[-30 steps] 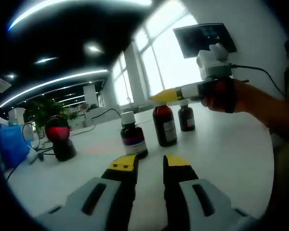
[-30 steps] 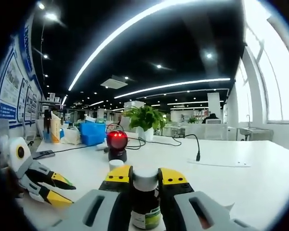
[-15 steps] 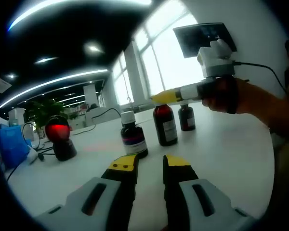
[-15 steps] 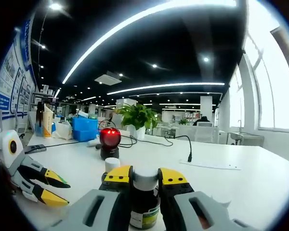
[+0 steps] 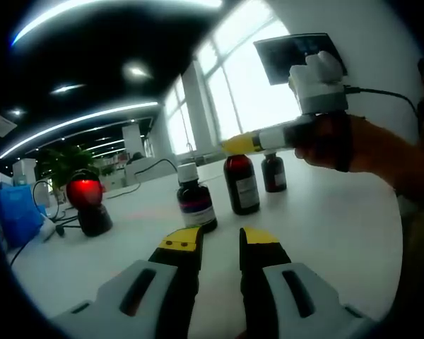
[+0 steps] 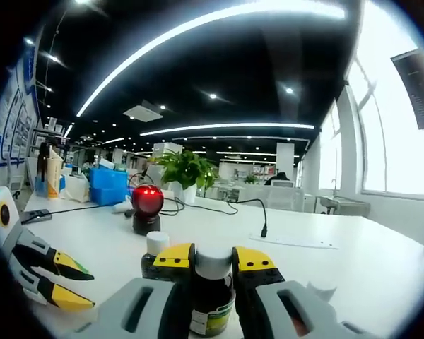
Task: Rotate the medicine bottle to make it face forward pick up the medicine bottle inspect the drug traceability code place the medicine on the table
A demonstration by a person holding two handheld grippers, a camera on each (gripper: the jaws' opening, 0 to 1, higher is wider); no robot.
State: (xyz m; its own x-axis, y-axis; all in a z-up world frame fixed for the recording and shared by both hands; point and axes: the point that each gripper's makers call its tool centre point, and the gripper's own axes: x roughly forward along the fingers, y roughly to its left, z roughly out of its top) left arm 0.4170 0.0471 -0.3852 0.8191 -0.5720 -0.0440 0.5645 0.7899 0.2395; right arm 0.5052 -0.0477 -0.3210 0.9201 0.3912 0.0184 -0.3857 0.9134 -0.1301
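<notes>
Three brown medicine bottles stand on the white table [image 5: 325,226]. My right gripper [image 5: 239,144], held by a hand, is shut on the neck of the middle bottle [image 5: 242,185]. Its white cap and label show between the jaws in the right gripper view, at the middle bottle [image 6: 213,286] inside my right gripper [image 6: 213,258]. I cannot tell whether its base touches the table. A second bottle [image 5: 196,203] stands to its left, also visible as the second bottle [image 6: 155,251]. A third bottle [image 5: 273,172] stands behind. My left gripper [image 5: 219,240] hovers open in front of them, also seen as the left gripper [image 6: 81,288].
A black scanner with a red glowing window [image 5: 85,201] stands at the left of the table, also seen as the scanner [image 6: 146,208]. A blue box [image 6: 106,187], a potted plant [image 6: 184,169] and a cable [image 6: 261,226] lie farther back. A dark screen [image 5: 300,56] hangs on the wall.
The right gripper view has swung, so the scanner and plant sit further left in it. The right gripper stays shut on the same bottle. The left gripper has not moved.
</notes>
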